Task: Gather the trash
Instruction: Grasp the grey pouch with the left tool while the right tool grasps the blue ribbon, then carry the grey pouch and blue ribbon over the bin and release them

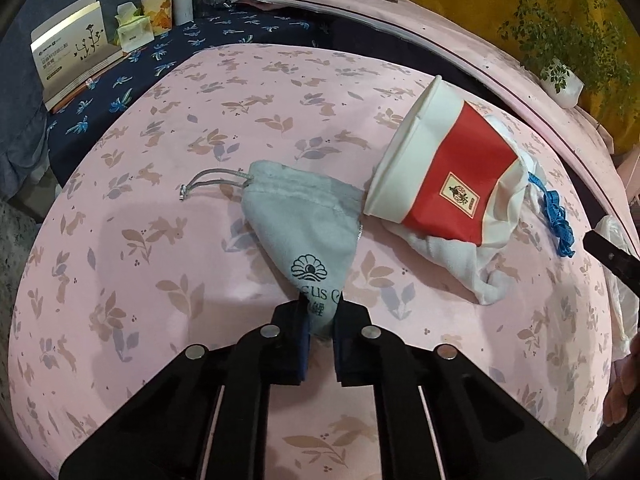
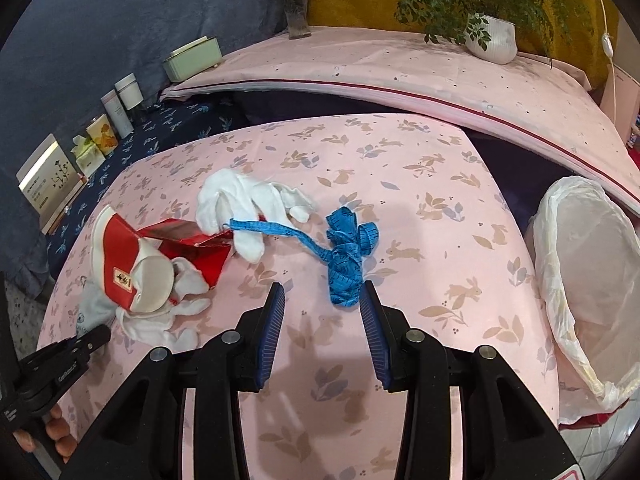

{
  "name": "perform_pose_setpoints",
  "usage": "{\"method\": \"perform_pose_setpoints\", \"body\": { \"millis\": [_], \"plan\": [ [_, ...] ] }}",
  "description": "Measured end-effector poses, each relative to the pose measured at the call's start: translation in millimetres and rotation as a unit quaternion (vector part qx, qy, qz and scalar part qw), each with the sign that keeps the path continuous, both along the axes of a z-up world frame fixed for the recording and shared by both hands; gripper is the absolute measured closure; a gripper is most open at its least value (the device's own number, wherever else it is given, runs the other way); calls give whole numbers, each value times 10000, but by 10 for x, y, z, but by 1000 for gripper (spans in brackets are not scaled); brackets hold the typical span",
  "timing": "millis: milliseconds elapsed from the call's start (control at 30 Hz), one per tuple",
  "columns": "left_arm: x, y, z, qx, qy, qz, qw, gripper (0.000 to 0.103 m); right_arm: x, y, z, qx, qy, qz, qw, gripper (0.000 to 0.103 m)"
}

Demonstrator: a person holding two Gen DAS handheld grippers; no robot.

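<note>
Nearest the left wrist camera, the left gripper (image 1: 321,312) has its 2 jaws pinched tight on the bottom corner of the grey drawstring pouch (image 1: 304,216), which lies flat on the pink rabbit-print tablecloth (image 1: 160,240) with its cord trailing away to the left. To do this pickup well, I would judge it best to lift straight up until the whole pouch hangs free, so its far edge, which touches the rim of the red-and-white paper cup (image 1: 436,168), does not drag the cup along. The grip sits on a thin corner of fabric, so a slow rise should keep it from slipping out.

The left gripper points steeply down at the table. The right gripper (image 2: 322,304) is also pitched down, its jaws partly apart and holding nothing. The blue measuring tape (image 2: 346,256) lies crumpled just beyond its fingertips, with 1 end of the bundle reaching between them, though no pad touches it. Closing there looks like a fair next grab, and coming a little lower first would catch more of the bundle.

Farther off lie white gloves (image 2: 248,200) and a torn red box (image 2: 200,248) beside the cup. The lined trash bin (image 2: 588,280) stands at the table's right edge, well apart from the pouch, so the carry crosses the table.
</note>
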State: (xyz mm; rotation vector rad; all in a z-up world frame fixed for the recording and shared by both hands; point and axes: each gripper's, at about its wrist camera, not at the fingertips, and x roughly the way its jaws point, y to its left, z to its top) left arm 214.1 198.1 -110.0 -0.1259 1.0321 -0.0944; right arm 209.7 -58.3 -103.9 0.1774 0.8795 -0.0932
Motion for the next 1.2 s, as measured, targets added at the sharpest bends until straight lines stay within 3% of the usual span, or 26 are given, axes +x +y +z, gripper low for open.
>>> {"method": "perform_pose_setpoints", "body": {
  "millis": [267, 467, 600, 933, 1200],
  "plan": [
    [-169, -121, 123, -233, 26, 122, 9997, 95, 236, -102, -253, 82, 256, -45, 9996, 65],
    [-225, -301, 163, -258, 102, 94, 9996, 95, 318, -158, -373, 166, 333, -34, 9993, 81],
    [-264, -466, 200, -296, 109, -37, 9995, 95, 262, -200, -358, 294, 323, -3, 9990, 85],
    [-439, -1062, 303, -323, 85, -565, 9978, 95, -425, -370, -324, 387, 384, -77, 9985, 86],
    [-647, -1600, 457, -325, 6, -1056, 9939, 95, -936, -707, -46, 534, 39, -333, 9980, 86]
  ]
}}
